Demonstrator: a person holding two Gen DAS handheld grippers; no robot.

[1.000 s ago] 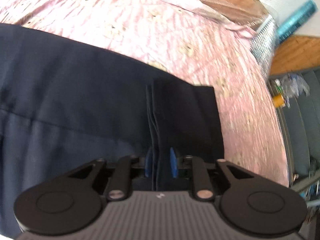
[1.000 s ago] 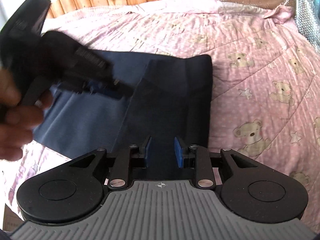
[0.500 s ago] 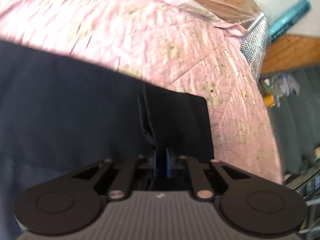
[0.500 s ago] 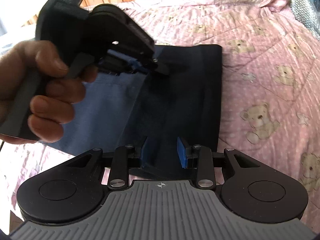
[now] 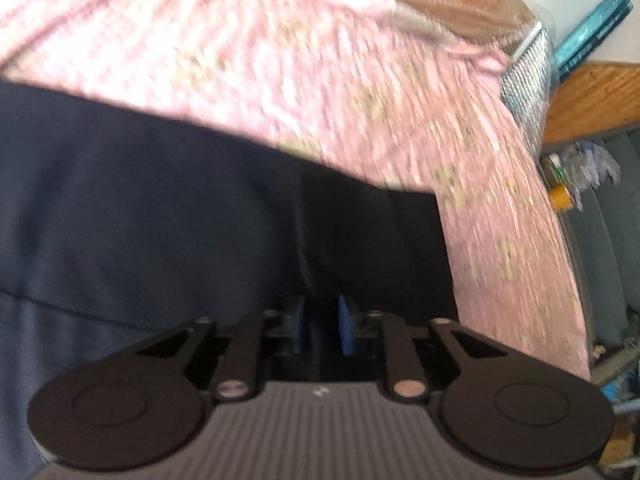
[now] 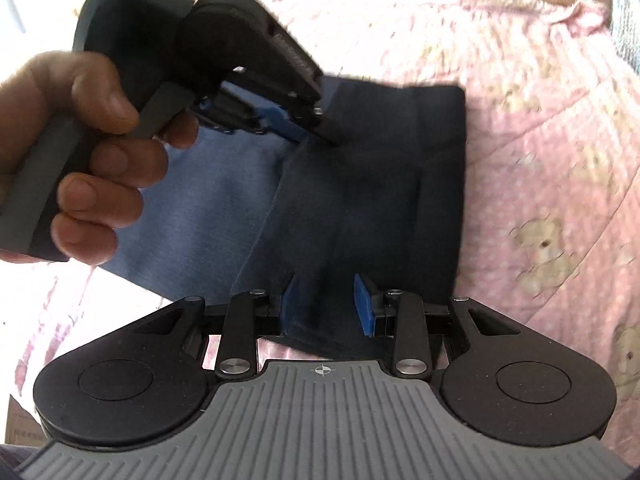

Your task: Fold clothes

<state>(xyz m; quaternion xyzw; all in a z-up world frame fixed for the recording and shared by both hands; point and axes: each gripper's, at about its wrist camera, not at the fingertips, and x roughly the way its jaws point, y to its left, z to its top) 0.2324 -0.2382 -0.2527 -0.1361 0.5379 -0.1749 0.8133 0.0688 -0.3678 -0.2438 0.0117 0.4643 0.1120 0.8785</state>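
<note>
The navy garment (image 6: 360,184) lay on pink bedding, right part folded over w/ darker layer on top, edges approx. straight.

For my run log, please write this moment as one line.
left gripper: jaws just opening, navy garment between | right gripper: grips navy garment | surface: pink quilt

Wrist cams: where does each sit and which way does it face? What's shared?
Left wrist: on the left gripper, tilted down along its fingers at the dark navy garment on the pink bear-print quilt; blurred; own blue pads straddle a fabric fold, jaws just reopened.
Right wrist: on the right gripper, tilted down across the garment's near edge; shows its own fingers, cloth between them, plus the person's left hand holding the left gripper at the garment's far fold.
Shared: garment, quilt, left gripper.
</note>
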